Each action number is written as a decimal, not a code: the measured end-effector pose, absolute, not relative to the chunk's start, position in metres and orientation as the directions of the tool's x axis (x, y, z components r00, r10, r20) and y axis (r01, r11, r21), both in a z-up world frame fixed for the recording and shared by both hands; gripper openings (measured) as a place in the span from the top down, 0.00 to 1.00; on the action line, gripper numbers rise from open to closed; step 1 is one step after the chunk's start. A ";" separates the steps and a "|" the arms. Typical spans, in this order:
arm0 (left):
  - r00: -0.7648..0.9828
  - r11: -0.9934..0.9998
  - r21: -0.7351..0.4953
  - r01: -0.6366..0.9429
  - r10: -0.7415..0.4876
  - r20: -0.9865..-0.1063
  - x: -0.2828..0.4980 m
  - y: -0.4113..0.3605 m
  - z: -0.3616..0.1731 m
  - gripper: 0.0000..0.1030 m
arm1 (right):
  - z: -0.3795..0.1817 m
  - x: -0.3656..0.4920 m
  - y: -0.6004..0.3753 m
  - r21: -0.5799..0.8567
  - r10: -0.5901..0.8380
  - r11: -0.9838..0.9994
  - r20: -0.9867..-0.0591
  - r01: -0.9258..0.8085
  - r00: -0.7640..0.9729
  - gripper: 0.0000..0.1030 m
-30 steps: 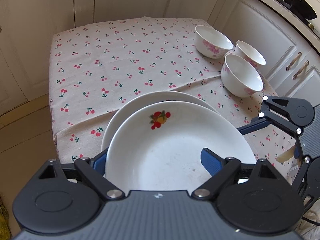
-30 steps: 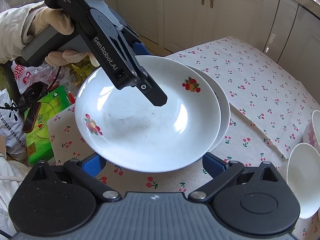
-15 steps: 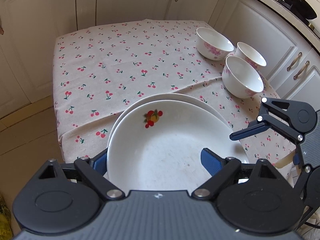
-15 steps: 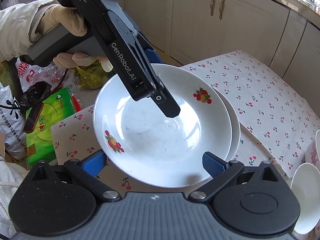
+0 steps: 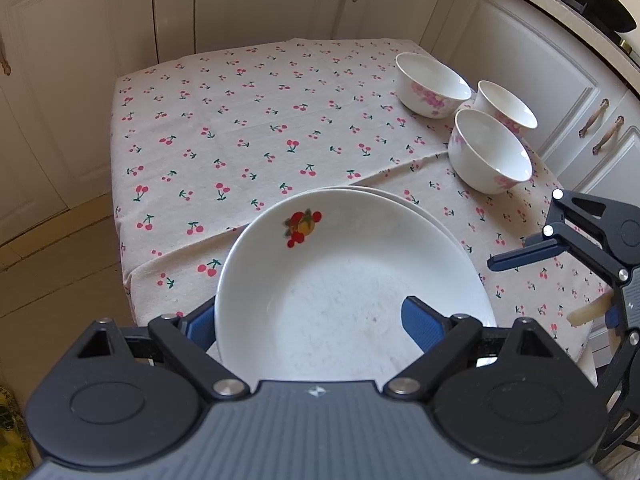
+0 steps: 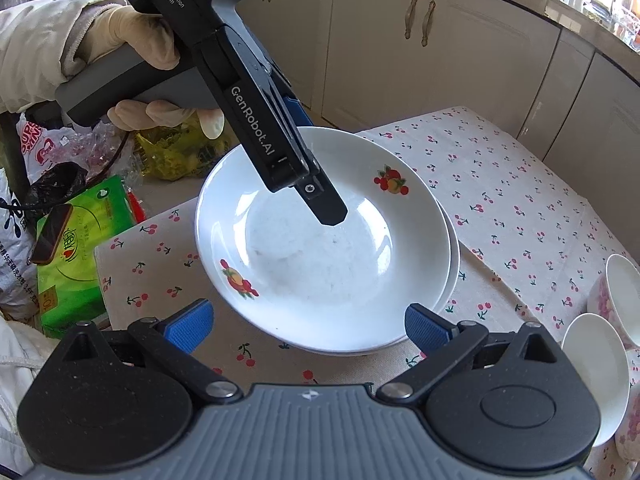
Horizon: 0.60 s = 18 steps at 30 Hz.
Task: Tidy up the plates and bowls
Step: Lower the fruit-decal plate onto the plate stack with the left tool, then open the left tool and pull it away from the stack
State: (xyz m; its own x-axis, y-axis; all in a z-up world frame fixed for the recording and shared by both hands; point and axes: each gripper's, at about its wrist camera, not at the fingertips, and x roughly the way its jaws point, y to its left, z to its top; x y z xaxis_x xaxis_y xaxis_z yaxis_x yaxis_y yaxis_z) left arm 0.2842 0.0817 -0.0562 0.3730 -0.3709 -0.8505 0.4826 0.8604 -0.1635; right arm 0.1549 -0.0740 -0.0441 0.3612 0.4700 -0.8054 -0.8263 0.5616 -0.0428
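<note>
Left wrist view: the left gripper [image 5: 308, 318] is clamped on the near rim of the top plate [image 5: 344, 280], one blue pad under the rim at left, the other over the plate's inner face at right. That plate sits above a second plate [image 5: 416, 206], of which only a thin far edge shows; whether the two touch cannot be told from this side. Three bowls [image 5: 490, 156] stand close together at the far right corner of the cherry-print cloth [image 5: 240, 128], well apart from the plates. The right gripper [image 5: 520, 258] enters from the right edge, beside the plates, clear of them. Right wrist view: the right gripper [image 6: 308, 326] has its fingers spread wide and holds nothing, with the plate stack just ahead of them. Seen only from this side: the gloved hand [image 6: 136, 64] on the left gripper's handle, that gripper's upper finger [image 6: 326, 208] over the top plate's well, the second fruit motif [image 6: 238, 280] on the near rim, and a green packet [image 6: 76, 248] off the table's edge.
</note>
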 end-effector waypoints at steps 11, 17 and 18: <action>0.417 0.853 -0.085 0.515 -0.337 -0.844 0.278 0.078 -0.053 0.11 | -0.036 0.144 -0.083 -0.082 0.468 0.607 -0.768 -0.791 0.438 0.00; 0.490 0.831 -0.027 0.556 -0.354 -0.797 0.260 0.068 -0.046 0.10 | -0.035 0.135 -0.097 -0.130 0.419 0.688 -0.732 -0.713 0.538 0.00; 0.499 0.828 -0.020 0.561 -0.358 -0.789 0.257 0.067 -0.045 0.10 | -0.036 0.134 -0.100 -0.142 0.399 0.707 -0.728 -0.693 0.557 0.00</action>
